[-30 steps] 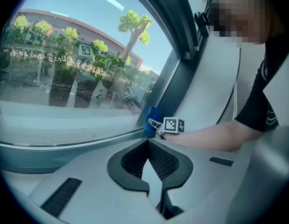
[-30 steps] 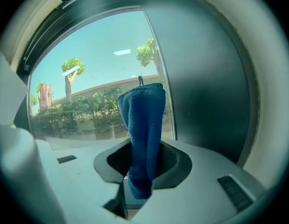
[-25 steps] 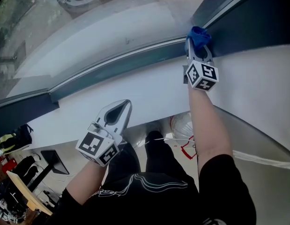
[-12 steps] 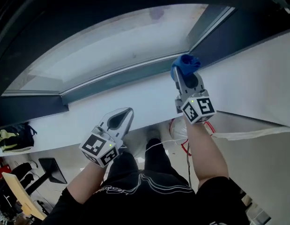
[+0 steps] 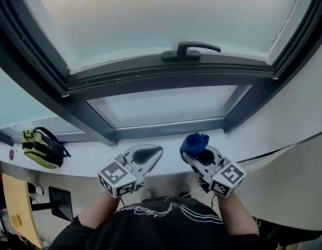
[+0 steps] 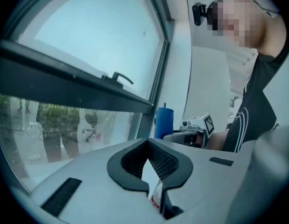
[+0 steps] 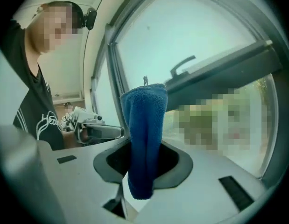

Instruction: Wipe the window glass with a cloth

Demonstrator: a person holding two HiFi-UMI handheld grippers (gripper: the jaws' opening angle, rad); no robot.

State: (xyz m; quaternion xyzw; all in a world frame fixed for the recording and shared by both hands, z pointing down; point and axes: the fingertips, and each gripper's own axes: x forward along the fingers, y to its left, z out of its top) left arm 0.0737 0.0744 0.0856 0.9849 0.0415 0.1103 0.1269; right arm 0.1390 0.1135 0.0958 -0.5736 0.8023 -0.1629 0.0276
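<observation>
The window fills the head view: a large upper glass pane [image 5: 166, 20] with a dark handle [image 5: 191, 49] on its frame, and a smaller lower pane [image 5: 166, 105]. My right gripper [image 5: 194, 149] is shut on a bunched blue cloth [image 5: 194, 144], held just below the lower pane and apart from the glass. In the right gripper view the cloth [image 7: 144, 139] stands up between the jaws, with glass [image 7: 200, 31] behind it. My left gripper [image 5: 150, 153] hangs beside it, shut and empty. Its own view shows the closed jaws [image 6: 150, 169] and the cloth [image 6: 164, 122].
A white sill [image 5: 88, 158] runs under the dark window frame [image 5: 82, 113]. A yellow-green bag [image 5: 42, 147] lies on the sill at the far left. A white wall [image 5: 306, 119] rises at the right. Trees and a street show through the lower glass [image 6: 51, 129].
The head view has swung upward, bringing the upper pane and handle into view. The right gripper with the cloth has come off the lower frame corner and now sits close to the left gripper.
</observation>
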